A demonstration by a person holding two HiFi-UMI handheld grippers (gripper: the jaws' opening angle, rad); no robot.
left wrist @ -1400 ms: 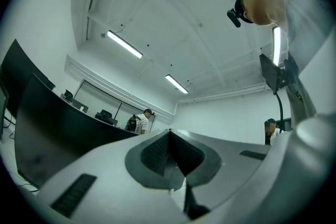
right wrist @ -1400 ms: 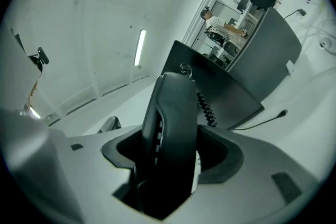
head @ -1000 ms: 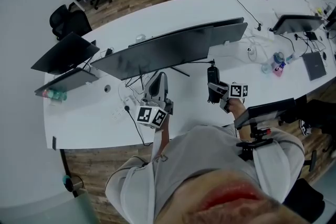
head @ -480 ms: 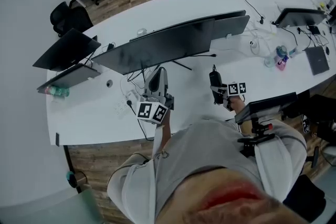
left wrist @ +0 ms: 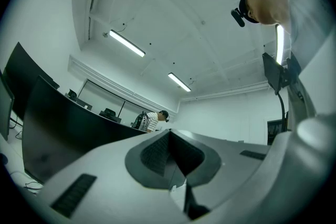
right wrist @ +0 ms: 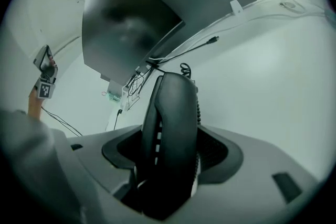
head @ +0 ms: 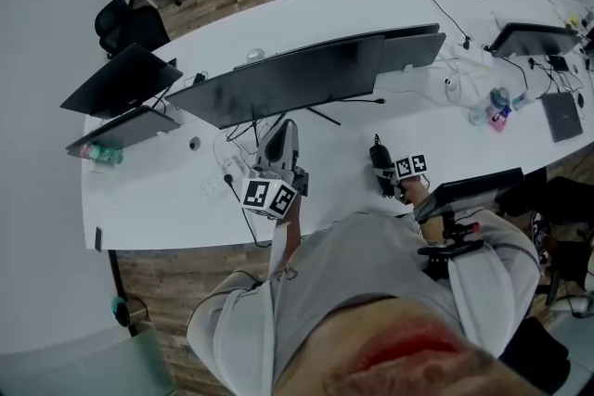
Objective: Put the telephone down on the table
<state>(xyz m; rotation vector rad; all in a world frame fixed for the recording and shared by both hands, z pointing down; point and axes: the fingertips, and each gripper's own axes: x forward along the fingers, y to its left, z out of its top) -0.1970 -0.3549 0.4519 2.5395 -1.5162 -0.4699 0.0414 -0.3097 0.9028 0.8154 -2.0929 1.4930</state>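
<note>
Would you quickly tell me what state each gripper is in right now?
Left gripper: closed, nothing between its jaws.
Right gripper: closed on the telephone.

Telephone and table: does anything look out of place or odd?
Nothing is damaged or spilled. The telephone stands on edge, clamped in the right gripper, not yet laid flat on the table. The left gripper is shut, empty, and points up at the ceiling. Cables lie tangled under the monitor.

No text, label, brand or number can be read anywhere in view.
</note>
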